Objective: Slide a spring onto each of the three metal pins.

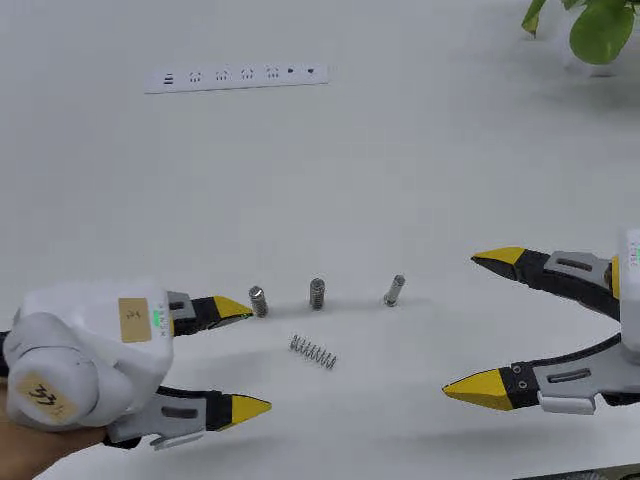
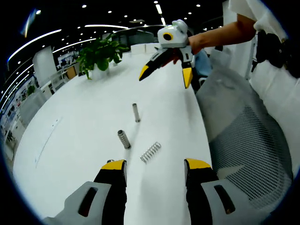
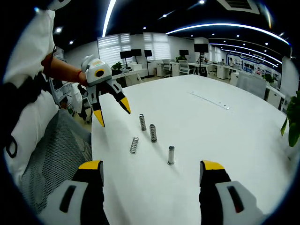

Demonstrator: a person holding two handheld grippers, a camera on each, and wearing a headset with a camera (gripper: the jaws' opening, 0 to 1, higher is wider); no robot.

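Observation:
Three short metal pins stand upright in a row on the white table. The left pin (image 1: 258, 301) and the middle pin (image 1: 317, 293) each wear a spring. The right pin (image 1: 394, 290) looks bare. A loose spring (image 1: 313, 352) lies flat just in front of the row. My left gripper (image 1: 243, 357) is open and holds nothing; its upper jaw tip is close beside the left pin. My right gripper (image 1: 482, 323) is open wide and holds nothing, right of the bare pin (image 3: 171, 155). From the right gripper view the loose spring (image 3: 134, 145) lies beside the sprung pins (image 3: 153, 133).
A white power strip (image 1: 236, 76) lies far back on the table. A green plant (image 1: 595, 25) stands at the back right corner. A grey mesh chair (image 2: 243, 140) sits just past the near table edge.

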